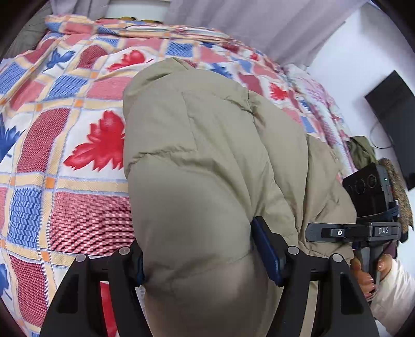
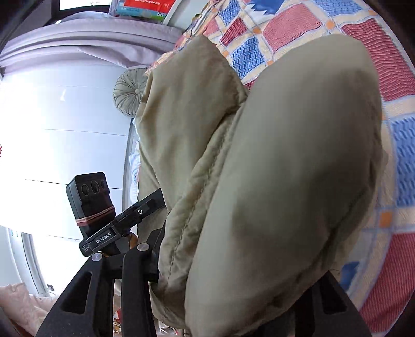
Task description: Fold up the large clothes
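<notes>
A large beige padded jacket (image 1: 197, 145) lies bunched on the patterned bed cover (image 1: 64, 129). My left gripper (image 1: 199, 261) is shut on a thick fold of it; the padding bulges between the blue pads (image 1: 267, 254). My right gripper (image 2: 233, 280) is shut on another puffy fold of the same jacket (image 2: 285, 168), which hides its fingertips. The right gripper also shows at the right edge of the left wrist view (image 1: 363, 230), and the left gripper shows low on the left of the right wrist view (image 2: 119, 223). Both hold the jacket close together, above the bed.
The bed cover (image 2: 376, 39) has red, blue and orange squares with leaf prints. Grey curtains (image 1: 259, 23) hang behind the bed. A dark screen (image 1: 396, 121) is on the white wall at right. A round grey cushion (image 2: 129, 93) and white wall panels (image 2: 64, 129) lie beside the bed.
</notes>
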### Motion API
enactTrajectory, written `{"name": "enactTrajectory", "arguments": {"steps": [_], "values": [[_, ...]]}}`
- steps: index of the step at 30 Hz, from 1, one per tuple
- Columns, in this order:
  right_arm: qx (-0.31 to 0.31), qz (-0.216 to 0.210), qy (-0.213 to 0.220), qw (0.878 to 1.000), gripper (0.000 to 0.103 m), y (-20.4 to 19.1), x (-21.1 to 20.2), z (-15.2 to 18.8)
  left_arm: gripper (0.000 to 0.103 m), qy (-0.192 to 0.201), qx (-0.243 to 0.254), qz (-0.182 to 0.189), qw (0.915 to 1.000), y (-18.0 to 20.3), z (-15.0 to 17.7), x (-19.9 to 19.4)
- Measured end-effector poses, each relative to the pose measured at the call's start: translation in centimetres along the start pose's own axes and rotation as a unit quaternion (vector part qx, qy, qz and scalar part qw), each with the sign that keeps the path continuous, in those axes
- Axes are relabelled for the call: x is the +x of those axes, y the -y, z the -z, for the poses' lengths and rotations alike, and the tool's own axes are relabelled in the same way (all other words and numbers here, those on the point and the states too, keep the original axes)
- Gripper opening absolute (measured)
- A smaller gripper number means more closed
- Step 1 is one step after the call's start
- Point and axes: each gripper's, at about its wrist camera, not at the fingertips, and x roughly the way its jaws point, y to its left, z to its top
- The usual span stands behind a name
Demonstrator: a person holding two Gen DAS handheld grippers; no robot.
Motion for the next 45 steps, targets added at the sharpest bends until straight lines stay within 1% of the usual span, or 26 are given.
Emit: {"name": "enactTrajectory", "arguments": {"steps": [3, 4, 7, 9, 10, 11, 13, 14, 18, 20, 23, 24, 25, 26, 28, 30, 32, 34, 35, 36, 38, 39, 40, 43, 44, 45], "values": [[0.008, 0.025, -0.014, 1.000, 0.046, 1.5, 1.4, -0.2, 0.070, -0.016, -0.020, -0.027, 0.9993, -2.3, 1.3, 2.6], [0.011, 0.036, -0.018, 0.999, 0.046, 2.2, 1.8, -0.3, 0.072, -0.019, -0.029, -0.032, 0.9989, -3.0, 1.9, 3.5], [0.034, 0.065, -0.021, 0.997, 0.046, 4.2, 2.4, 0.2, 0.076, -0.017, -0.048, -0.040, 0.9979, -3.9, 2.9, 4.6], [0.053, 0.075, -0.018, 0.996, 0.049, 5.1, 1.9, 0.5, 0.077, -0.016, -0.048, -0.050, 0.9975, -3.9, 3.4, 4.8], [0.062, 0.087, -0.015, 0.994, 0.053, 5.4, 1.0, 0.8, 0.077, -0.015, -0.046, -0.057, 0.9972, -3.8, 3.5, 4.7], [0.071, 0.103, -0.010, 0.992, 0.060, 5.5, 0.5, 0.7, 0.077, -0.015, -0.043, -0.066, 0.9968, -3.6, 3.6, 4.6], [0.081, 0.138, 0.004, 0.987, 0.062, 5.7, -1.1, 1.0, 0.077, -0.016, -0.030, -0.084, 0.9959, -2.9, 3.7, 3.8], [0.078, 0.157, 0.013, 0.985, 0.062, 5.1, -0.5, 2.0, 0.077, -0.012, -0.020, -0.093, 0.9954, -2.5, 3.7, 3.1], [0.046, 0.212, 0.030, 0.976, 0.061, 2.8, -3.7, 4.0, 0.077, 0.034, 0.010, -0.097, 0.9947, -1.9, 3.1, -0.8], [0.010, 0.247, 0.042, 0.968, 0.052, 1.4, -5.0, 6.1, 0.077, 0.059, 0.018, -0.099, 0.9932, -2.1, 2.0, -2.3], [-0.040, 0.290, 0.057, 0.955, 0.049, -1.1, -5.6, 7.4, 0.077, 0.068, 0.028, -0.103, 0.9920, -2.3, -0.5, -2.2], [-0.045, 0.294, 0.064, 0.953, 0.048, -1.6, -6.0, 7.8, 0.077, 0.069, 0.032, -0.103, 0.9917, -2.3, -1.2, -1.7], [-0.047, 0.294, 0.070, 0.952, 0.044, -2.5, -6.3, 7.2, 0.077, 0.068, 0.036, -0.105, 0.9914, -2.2, -1.9, -0.8], [-0.045, 0.288, 0.079, 0.953, 0.044, -2.9, -6.6, 5.9, 0.077, 0.063, 0.037, -0.107, 0.9916, -2.1, -2.4, 0.1], [-0.042, 0.271, 0.089, 0.958, 0.043, -4.8, -5.6, 5.4, 0.077, 0.044, 0.035, -0.099, 0.9935, -1.7, -3.0, 2.1], [-0.056, 0.274, 0.094, 0.955, 0.043, -6.8, -5.1, 5.7, 0.077, 0.036, 0.036, -0.104, 0.9932, -0.7, -3.0, 3.8], [-0.074, 0.296, 0.103, 0.947, 0.043, -9.4, -2.4, 5.4, 0.077, 0.030, 0.033, -0.101, 0.9939, 0.4, -2.8, 5.2], [-0.086, 0.341, 0.117, 0.929, 0.043, -11.4, 0.1, 4.6, 0.077, 0.026, 0.039, -0.104, 0.9934, 2.0, -2.7, 6.4], [-0.085, 0.363, 0.121, 0.920, 0.043, -11.5, 0.0, 4.9, 0.077, 0.025, 0.047, -0.112, 0.9923, 2.8, -2.7, 6.9], [-0.078, 0.363, 0.121, 0.921, 0.043, -11.3, -0.1, 5.1, 0.077, 0.024, 0.057, -0.123, 0.9905, 3.6, -2.6, 7.4], [-0.052, 0.319, 0.105, 0.941, 0.043, -10.3, 0.1, 5.5, 0.077, 0.019, 0.067, -0.139, 0.9878, 4.4, -2.6, 8.4], [-0.048, 0.305, 0.094, 0.946, 0.043, -9.9, 0.5, 5.9, 0.077, 0.017, 0.066, -0.141, 0.9876, 4.6, -2.6, 8.7], [-0.053, 0.301, 0.080, 0.949, 0.043, -9.7, 1.2, 6.4, 0.077, 0.015, 0.064, -0.144, 0.9874, 4.6, -2.7, 8.9], [-0.056, 0.298, 0.045, 0.952, 0.043, -8.4, 3.3, 7.5, 0.077, 0.014, 0.059, -0.144, 0.9878, 4.6, -2.7, 8.9], [-0.054, 0.315, 0.035, 0.947, 0.043, -7.6, 4.2, 7.7, 0.077, 0.015, 0.061, -0.144, 0.9875, 4.6, -2.7, 8.9], [-0.054, 0.341, 0.031, 0.938, 0.043, -6.9, 4.8, 7.7, 0.077, 0.015, 0.063, -0.146, 0.9872, 4.6, -2.7, 8.9]]}}
